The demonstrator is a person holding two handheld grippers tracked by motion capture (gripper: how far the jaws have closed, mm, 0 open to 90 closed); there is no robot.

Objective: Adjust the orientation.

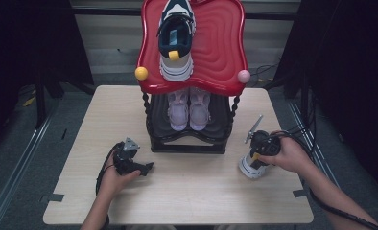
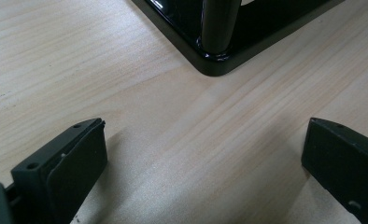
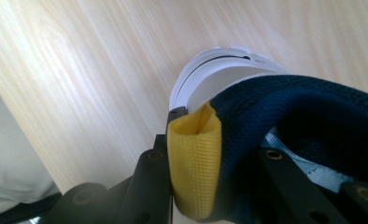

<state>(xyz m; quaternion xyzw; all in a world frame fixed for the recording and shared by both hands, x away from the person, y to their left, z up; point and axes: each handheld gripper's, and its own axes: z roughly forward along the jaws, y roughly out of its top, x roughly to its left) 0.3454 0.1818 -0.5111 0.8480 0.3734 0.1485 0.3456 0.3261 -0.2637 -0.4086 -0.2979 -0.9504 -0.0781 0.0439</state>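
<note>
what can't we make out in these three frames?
- Navy sneaker at the right gripper: high view, hand and gripper cover most of it; right gripper view cuts off its toe.
- Pink shoes: rear hidden under the red shelf.
- Top sneaker: toe cut by the frame edge.

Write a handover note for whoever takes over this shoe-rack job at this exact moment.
Right gripper: shut on the heel of the navy and white sneaker, jaws pinching beside its yellow pull tab; the shoe stands on the table, right of the rack.
Left gripper: open, holding nothing, low over the table near the rack's black base corner.
Done: matching sneaker sits on the red top shelf; pink pair on the lower shelf.
Left: probably lift the gripped sneaker up beside its mate.
</note>
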